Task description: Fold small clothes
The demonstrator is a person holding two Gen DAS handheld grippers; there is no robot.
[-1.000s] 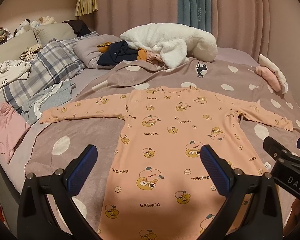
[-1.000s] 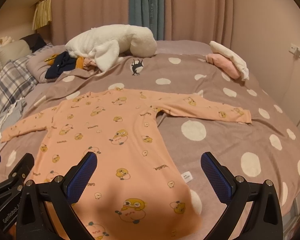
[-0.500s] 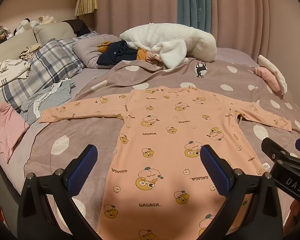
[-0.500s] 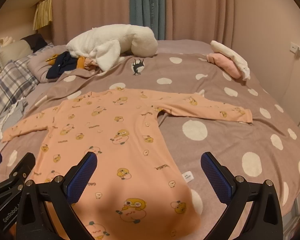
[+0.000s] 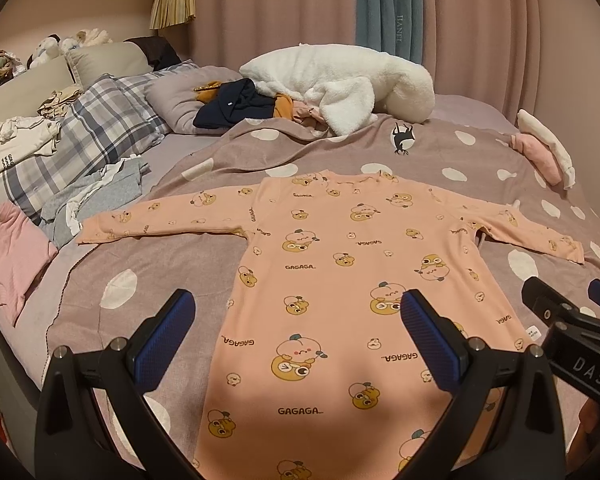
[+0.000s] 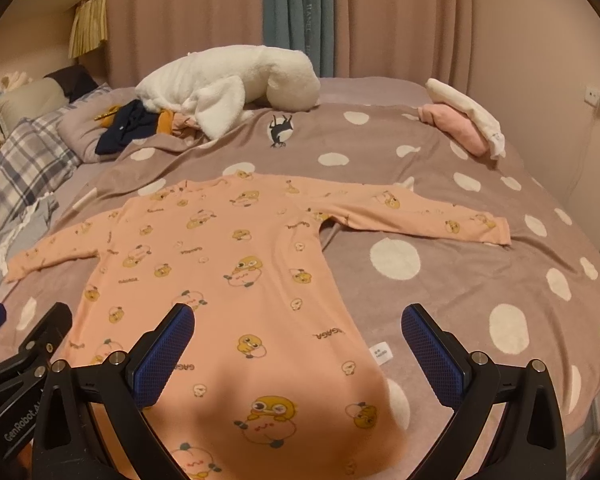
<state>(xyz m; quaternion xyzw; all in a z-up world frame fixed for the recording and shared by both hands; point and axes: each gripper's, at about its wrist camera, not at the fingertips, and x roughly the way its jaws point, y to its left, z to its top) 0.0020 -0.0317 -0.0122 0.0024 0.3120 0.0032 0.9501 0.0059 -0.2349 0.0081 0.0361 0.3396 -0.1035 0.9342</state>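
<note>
A peach long-sleeved garment (image 5: 332, 280) with cartoon prints lies flat on the dotted blanket (image 5: 160, 264), both sleeves spread out. It also shows in the right wrist view (image 6: 228, 272). My left gripper (image 5: 298, 320) is open and empty, above the garment's lower left part. My right gripper (image 6: 298, 332) is open and empty, above the garment's lower right edge near its white label (image 6: 380, 353). The right gripper also shows at the right edge of the left wrist view (image 5: 568, 308). The left gripper shows at the left edge of the right wrist view (image 6: 24, 340).
A white plush blanket (image 5: 340, 84) and dark clothes (image 5: 232, 108) lie at the bed's far side. Folded pink and white pieces (image 6: 464, 124) sit at the far right. Plaid pillow (image 5: 84, 136), grey clothes (image 5: 96, 196) and a pink garment (image 5: 12, 256) lie left.
Both grippers have drifted slightly; the view shifted a little. The garment has not moved and both grippers stay open.
</note>
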